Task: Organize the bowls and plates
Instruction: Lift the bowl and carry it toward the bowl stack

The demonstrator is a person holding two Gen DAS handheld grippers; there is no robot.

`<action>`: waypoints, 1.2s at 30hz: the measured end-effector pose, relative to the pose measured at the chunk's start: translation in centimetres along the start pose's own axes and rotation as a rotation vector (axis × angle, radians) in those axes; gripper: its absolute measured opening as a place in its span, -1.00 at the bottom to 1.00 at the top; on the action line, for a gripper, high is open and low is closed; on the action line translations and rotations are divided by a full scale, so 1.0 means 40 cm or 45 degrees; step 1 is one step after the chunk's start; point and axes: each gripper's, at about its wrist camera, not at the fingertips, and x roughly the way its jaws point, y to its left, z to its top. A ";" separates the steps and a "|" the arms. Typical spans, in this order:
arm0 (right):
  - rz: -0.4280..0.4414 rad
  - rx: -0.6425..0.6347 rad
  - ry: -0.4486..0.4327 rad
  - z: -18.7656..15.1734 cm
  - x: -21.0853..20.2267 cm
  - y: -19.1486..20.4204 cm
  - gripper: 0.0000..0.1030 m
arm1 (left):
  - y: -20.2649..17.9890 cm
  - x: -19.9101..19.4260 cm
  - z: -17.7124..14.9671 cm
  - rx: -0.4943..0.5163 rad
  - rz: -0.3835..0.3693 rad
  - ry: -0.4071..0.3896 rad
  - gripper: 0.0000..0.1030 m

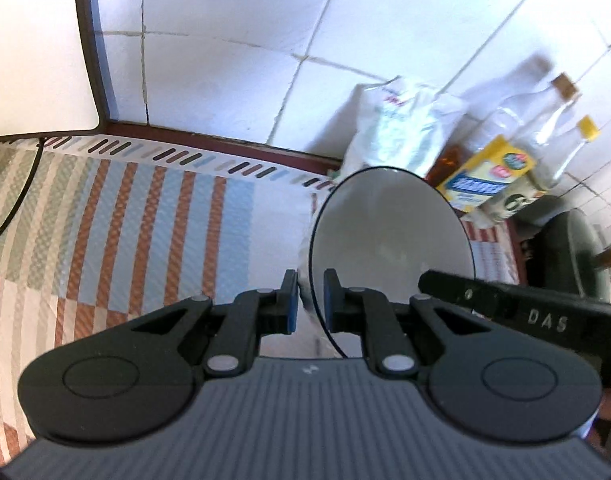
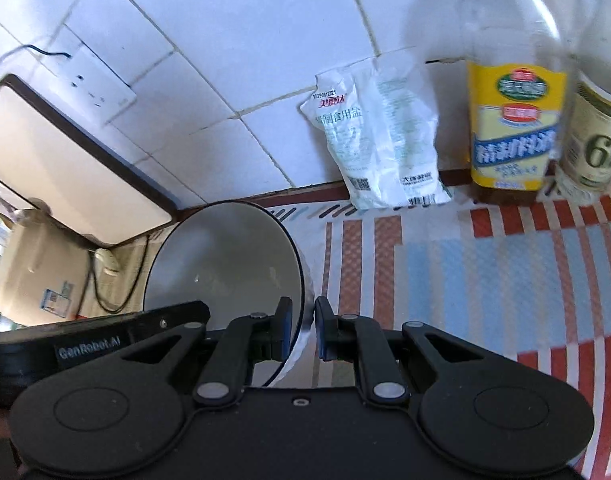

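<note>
Both grippers pinch the rim of one white bowl [image 1: 389,236] with a dark edge. The left gripper [image 1: 310,300] is clamped on its left rim, one pad inside, one outside. The right gripper [image 2: 303,330] is clamped on the opposite rim the same way. The bowl hangs between them, tilted above the striped cloth [image 1: 145,220] on the counter. By the tiled wall [image 2: 233,40] stand one white bag [image 2: 381,140] and three bottles [image 2: 513,132].
</note>
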 end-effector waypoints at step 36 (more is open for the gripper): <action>-0.045 0.048 0.044 -0.270 -0.298 -0.185 -0.69 | -0.275 -0.044 -0.251 0.161 0.048 0.205 -0.79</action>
